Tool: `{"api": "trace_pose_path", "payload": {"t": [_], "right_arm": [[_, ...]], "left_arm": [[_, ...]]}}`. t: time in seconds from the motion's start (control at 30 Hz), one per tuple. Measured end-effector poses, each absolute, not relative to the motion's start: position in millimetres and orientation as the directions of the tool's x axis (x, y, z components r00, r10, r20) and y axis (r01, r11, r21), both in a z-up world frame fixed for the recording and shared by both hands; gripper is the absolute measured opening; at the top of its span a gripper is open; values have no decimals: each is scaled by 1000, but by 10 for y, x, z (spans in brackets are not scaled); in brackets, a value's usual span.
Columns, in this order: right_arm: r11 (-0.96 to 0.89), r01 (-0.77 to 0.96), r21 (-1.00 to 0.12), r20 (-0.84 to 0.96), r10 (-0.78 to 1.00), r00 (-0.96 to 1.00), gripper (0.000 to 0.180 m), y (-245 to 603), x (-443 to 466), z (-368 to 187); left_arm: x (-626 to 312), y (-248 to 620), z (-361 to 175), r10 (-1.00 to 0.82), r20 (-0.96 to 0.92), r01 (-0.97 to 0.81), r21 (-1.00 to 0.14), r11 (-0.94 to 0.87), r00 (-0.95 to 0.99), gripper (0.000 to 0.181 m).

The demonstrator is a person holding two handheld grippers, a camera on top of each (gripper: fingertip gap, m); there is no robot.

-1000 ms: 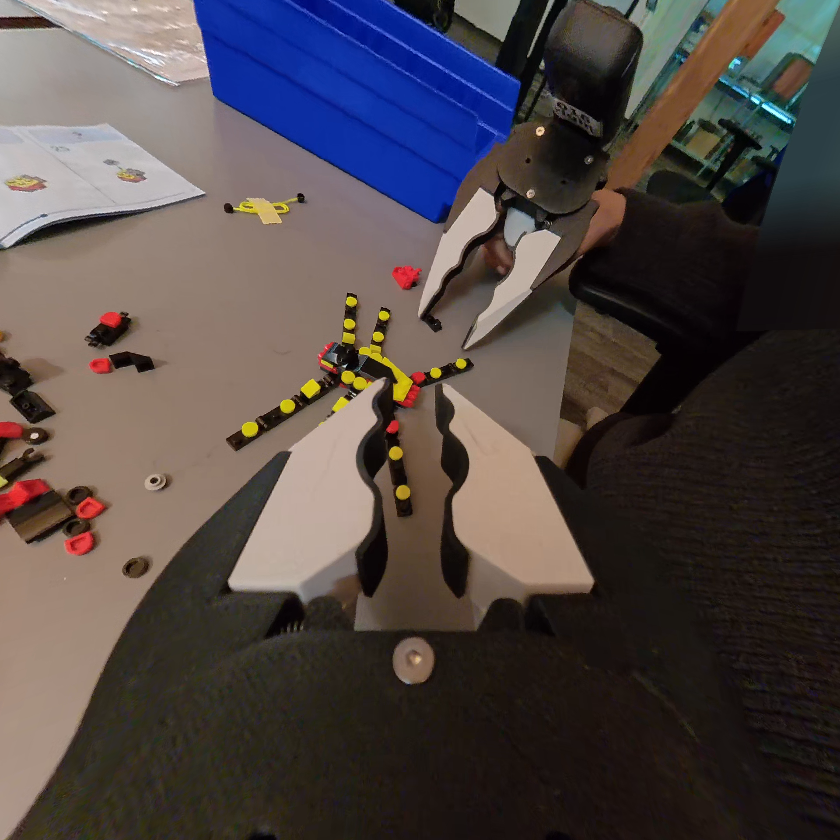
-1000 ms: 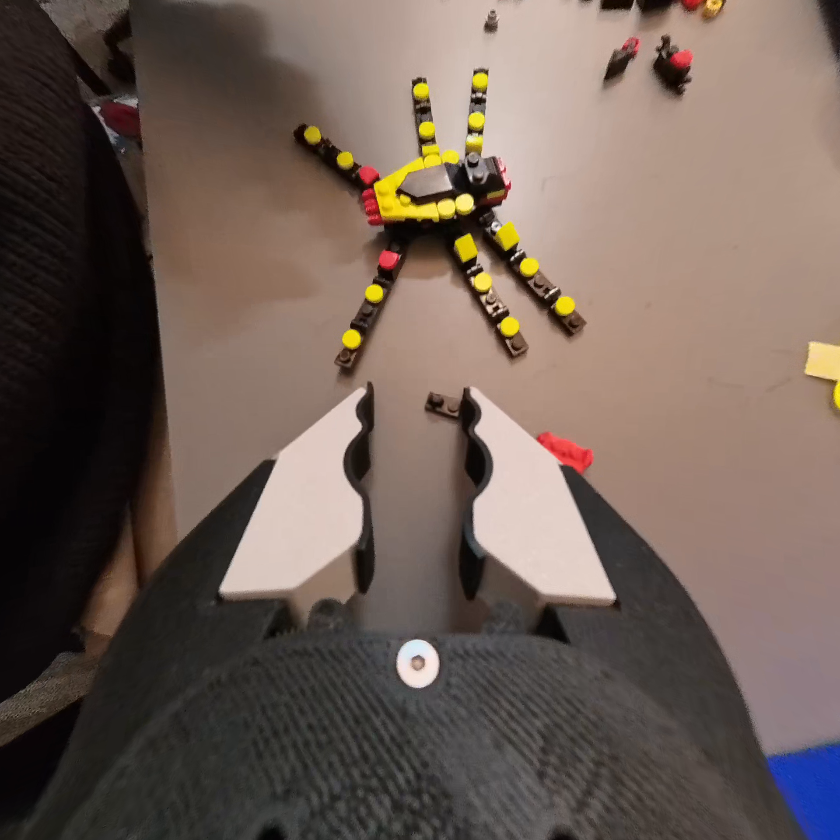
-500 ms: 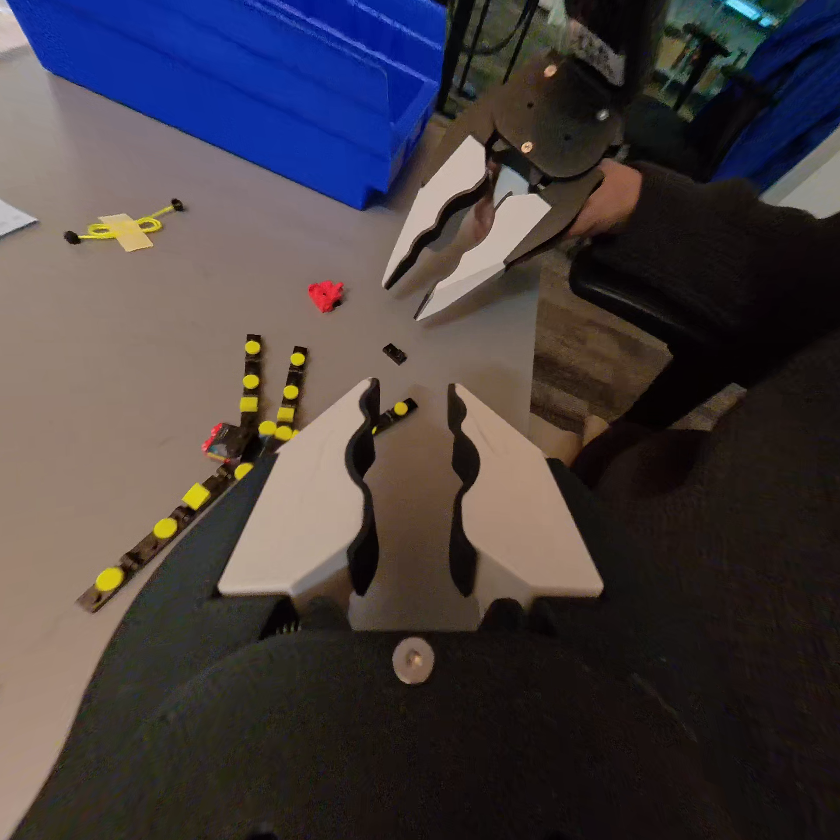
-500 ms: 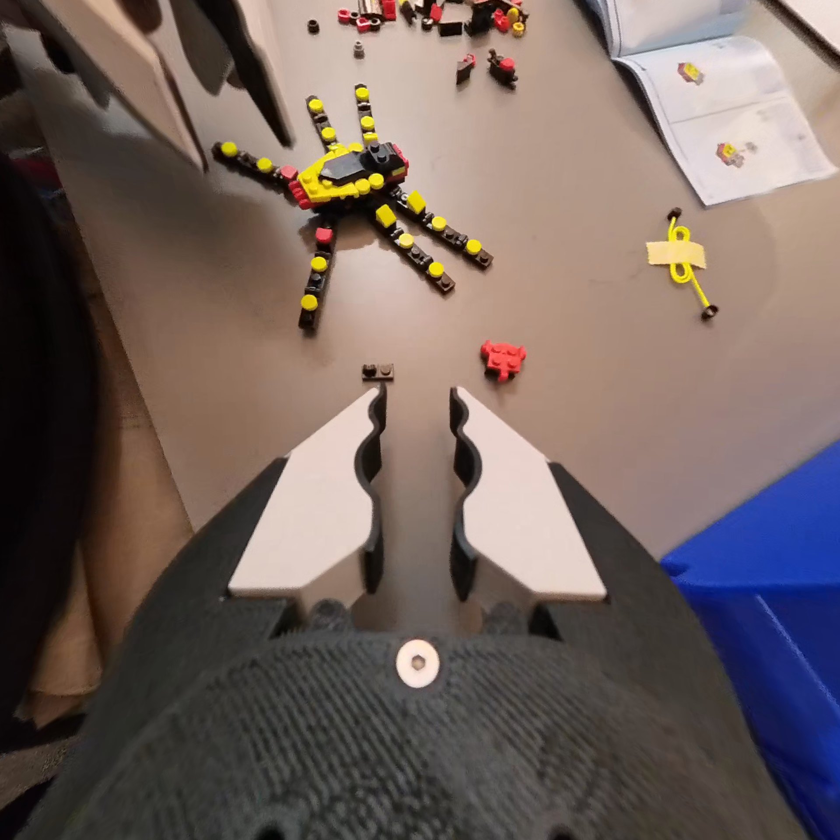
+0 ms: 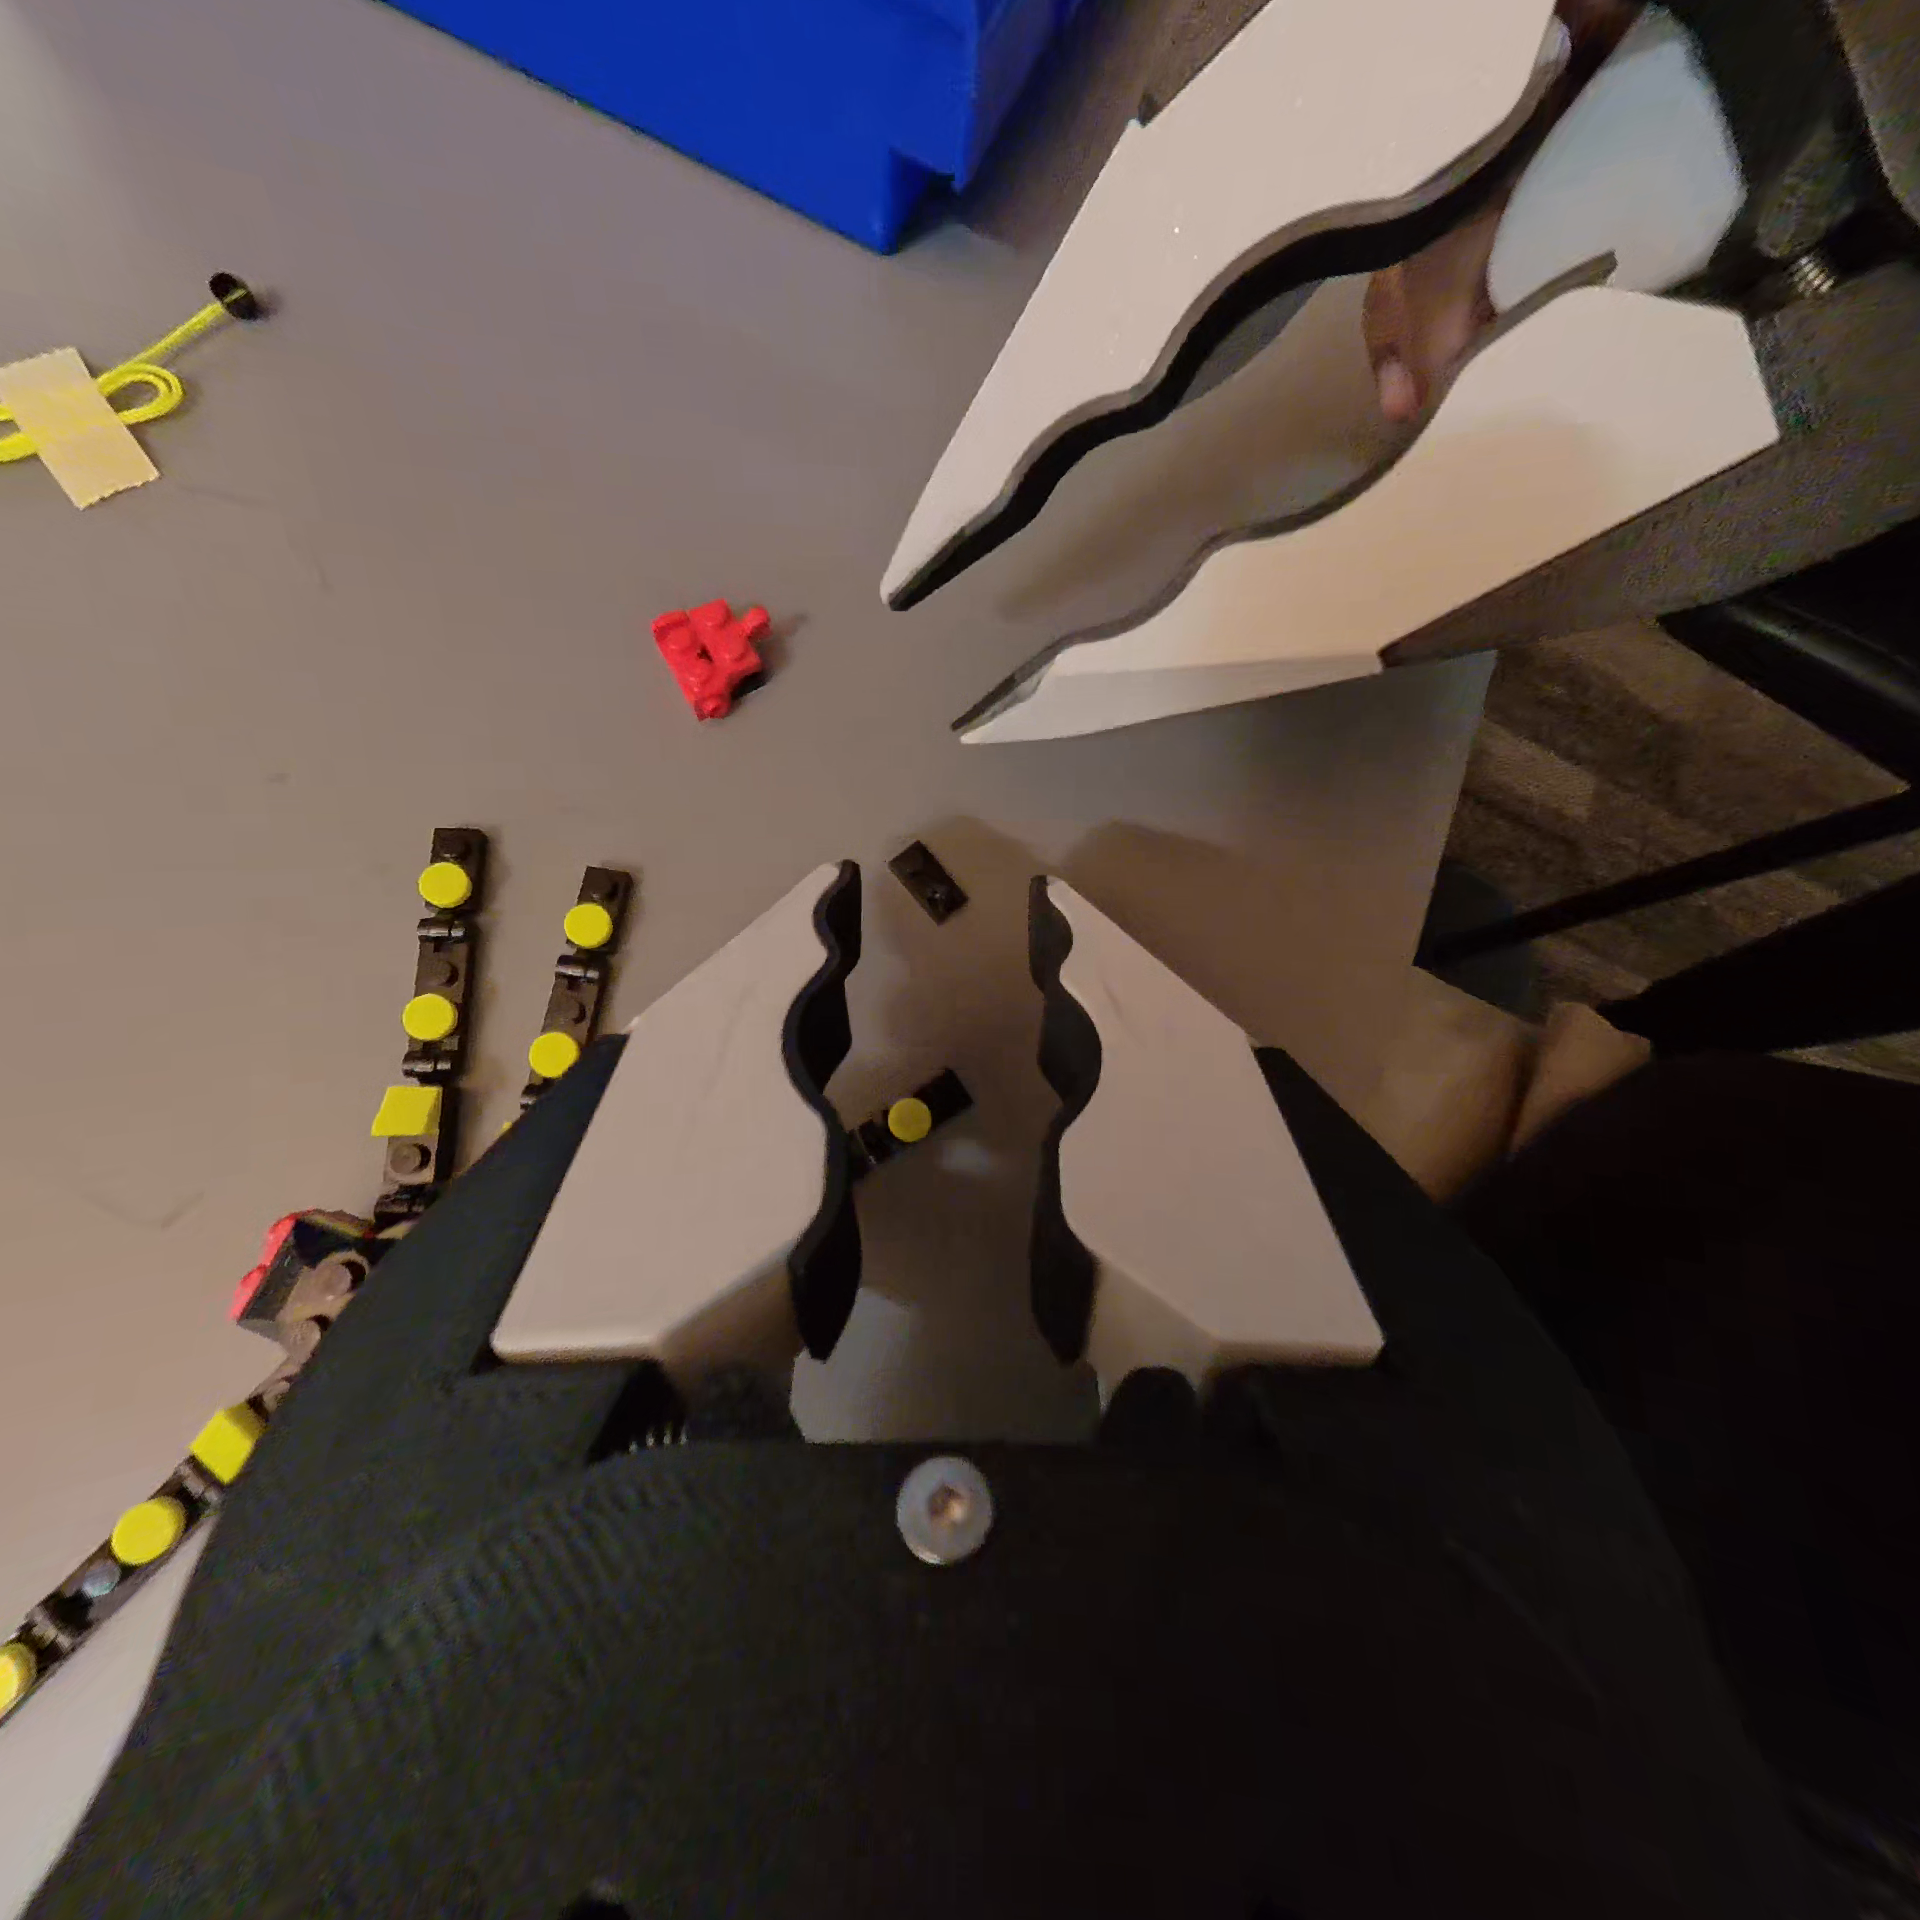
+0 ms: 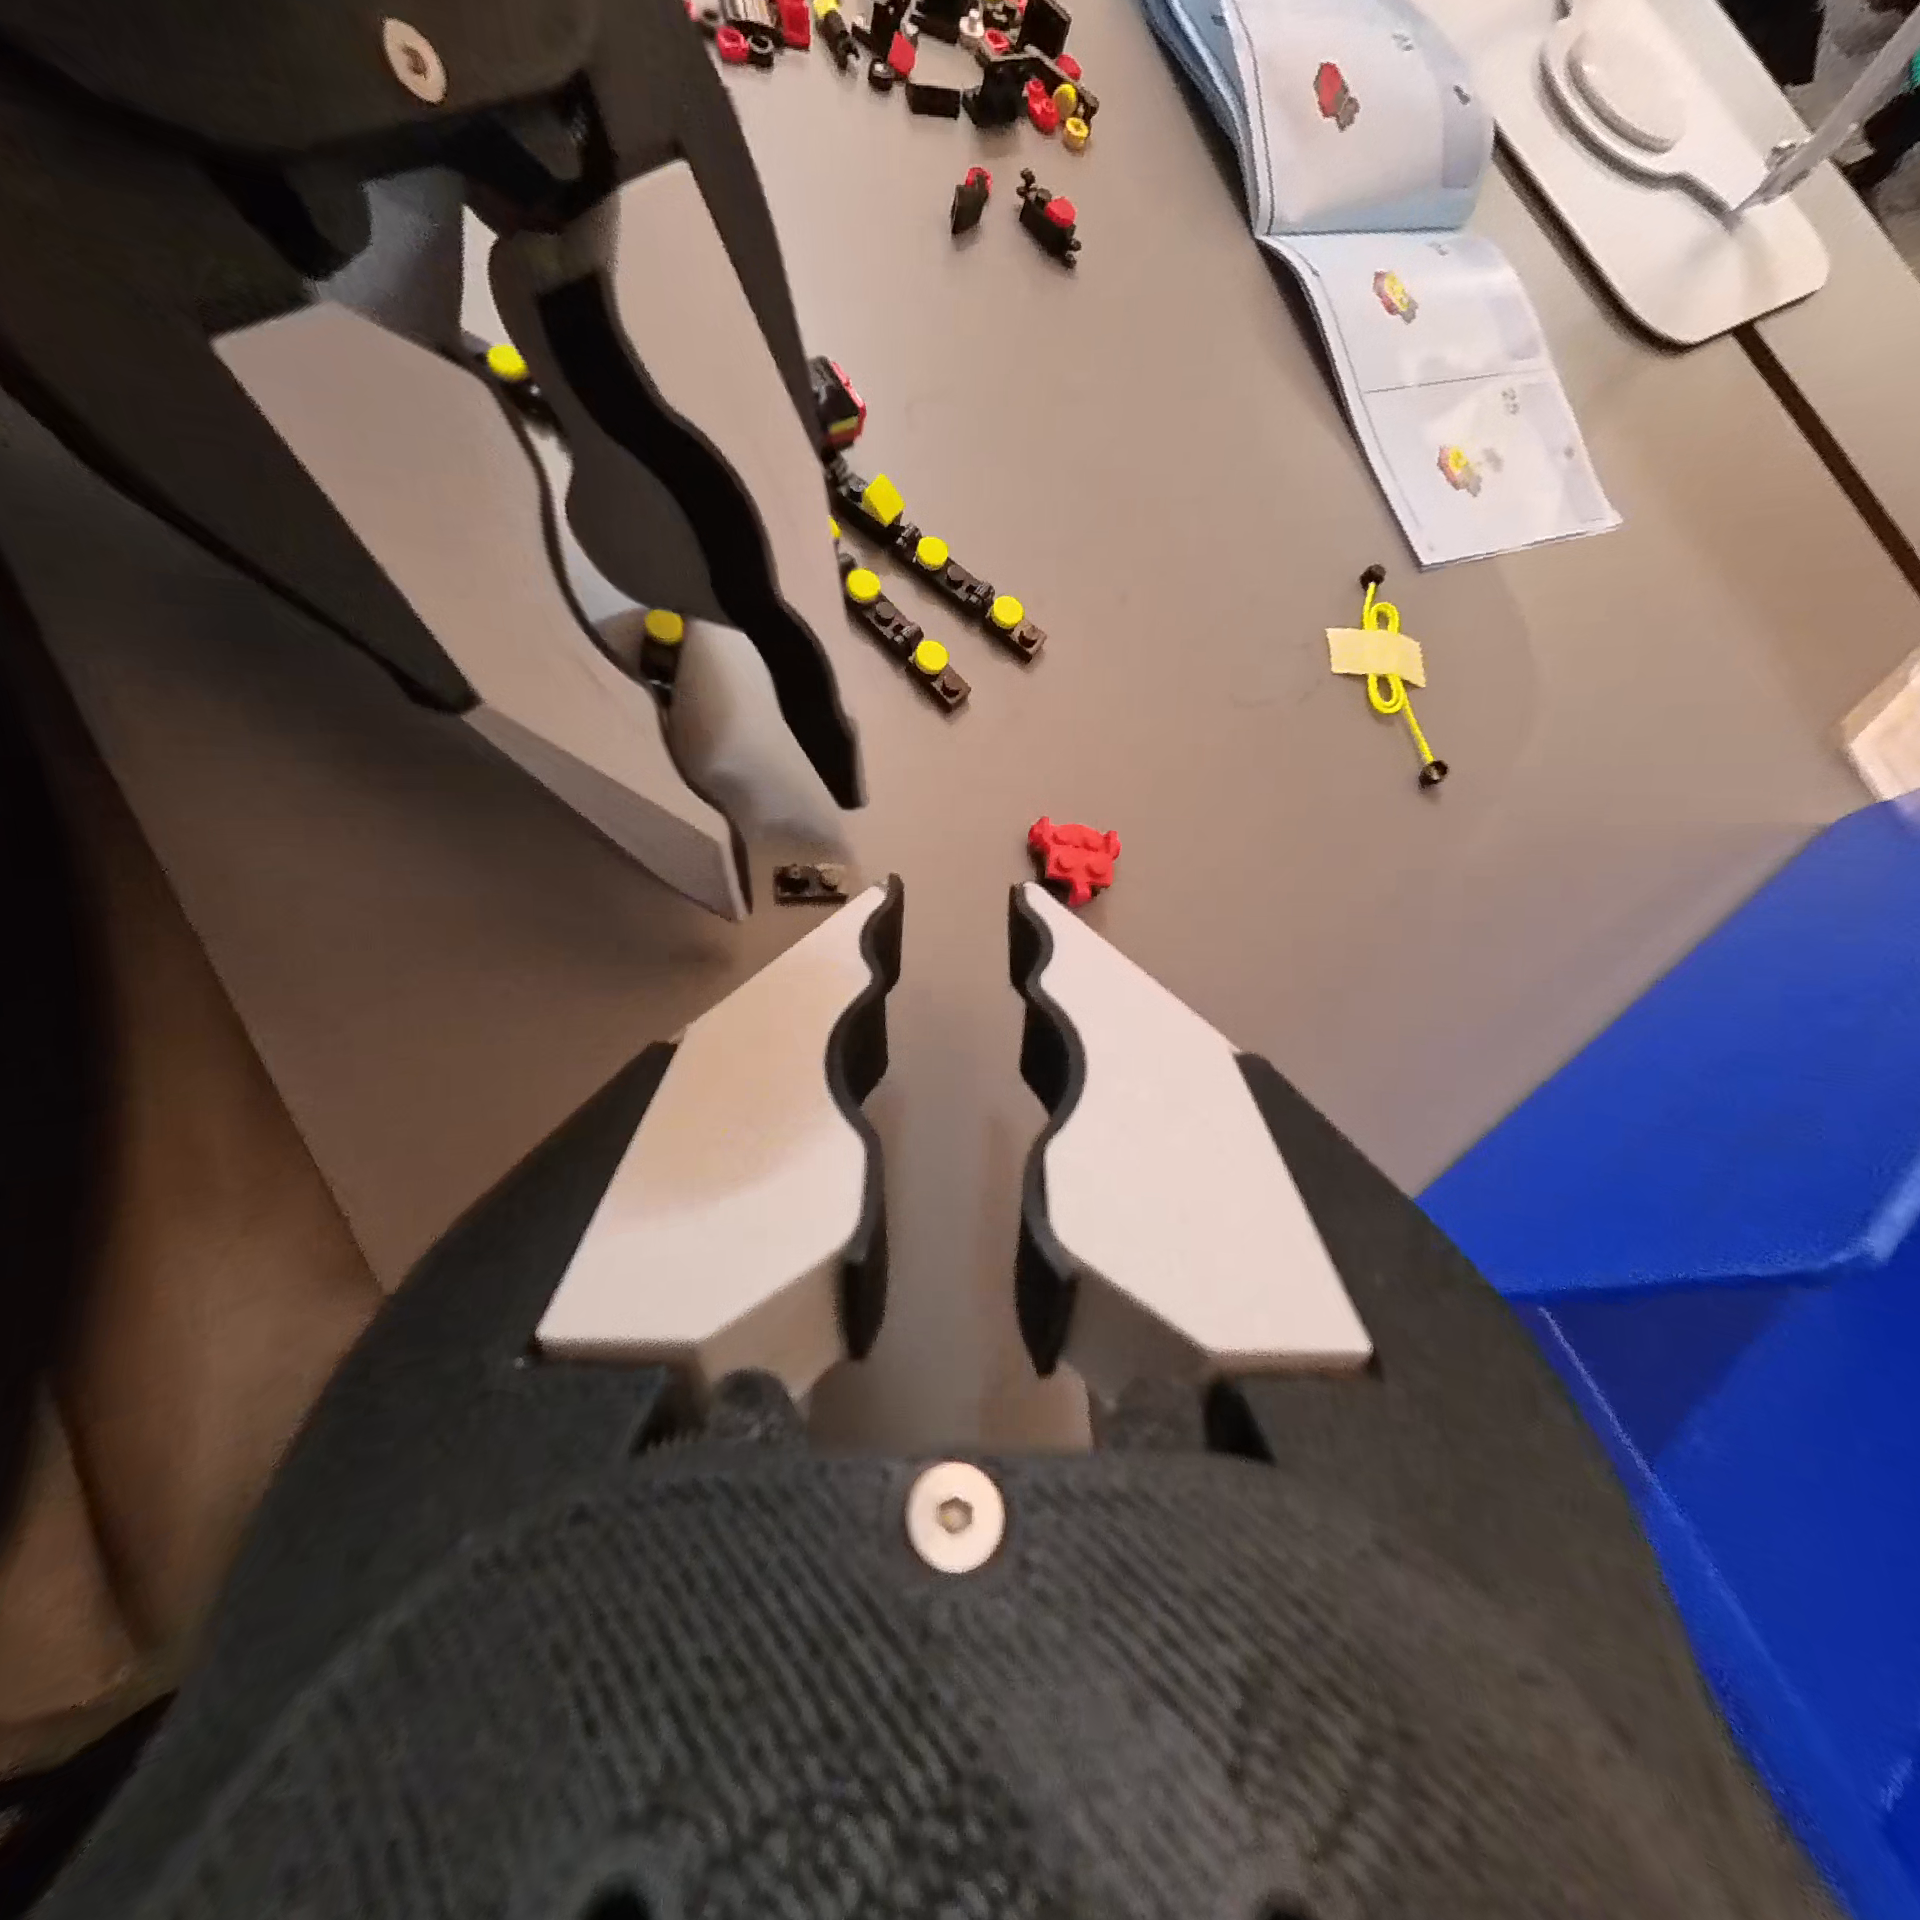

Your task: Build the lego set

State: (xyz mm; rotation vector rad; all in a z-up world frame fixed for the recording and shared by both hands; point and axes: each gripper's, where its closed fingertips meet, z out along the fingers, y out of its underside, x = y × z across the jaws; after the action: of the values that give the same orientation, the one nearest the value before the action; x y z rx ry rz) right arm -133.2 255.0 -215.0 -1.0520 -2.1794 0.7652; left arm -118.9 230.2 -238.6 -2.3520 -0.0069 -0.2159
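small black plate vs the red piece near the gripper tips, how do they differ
The small black plate is a flat, thin strip; the red piece is chunkier, irregular, with a clip-like nub. The black plate lies just ahead of the left hand-held gripper, between its open fingertips; the red piece sits farther out, closer to the blue bin. Both lie loose on the grey table, ungripped.

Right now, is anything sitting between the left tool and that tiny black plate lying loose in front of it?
Nothing visible is in the way. The small black plate lies flat on bare grey table, just ahead of the open left tool. The right tool hovers beyond it, and the red piece sits off to the side.
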Motion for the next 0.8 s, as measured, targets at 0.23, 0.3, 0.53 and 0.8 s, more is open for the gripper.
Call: {"api": "trace_pose_path", "payload": {"t": [0.23, 0.3, 0.53, 0.8], "right_arm": [[507, 469, -723, 212, 809, -548, 19, 2536, -1341, -2165], [508, 456, -731, 216, 806, -551, 19, 2535, -1353, -2132], [492, 458, -740, 194, 809, -554, 19, 2552, -1393, -2138], [489, 490, -721, 190, 820, -540, 19, 2603, -1404, -2209]], "left_arm": [[-1240, 2394, -2497, -38, 97, 40, -695, -718, 995, 26], [-1258, 2394, -2507, -37, 69, 20, -689, -724, 997, 22], [-1375, 2314, -2466, -7, 28, 14, -673, -739, 1000, 19], [-1307, 2315, -2437, -70, 51, -18, -672, -740, 996, 23]]}}
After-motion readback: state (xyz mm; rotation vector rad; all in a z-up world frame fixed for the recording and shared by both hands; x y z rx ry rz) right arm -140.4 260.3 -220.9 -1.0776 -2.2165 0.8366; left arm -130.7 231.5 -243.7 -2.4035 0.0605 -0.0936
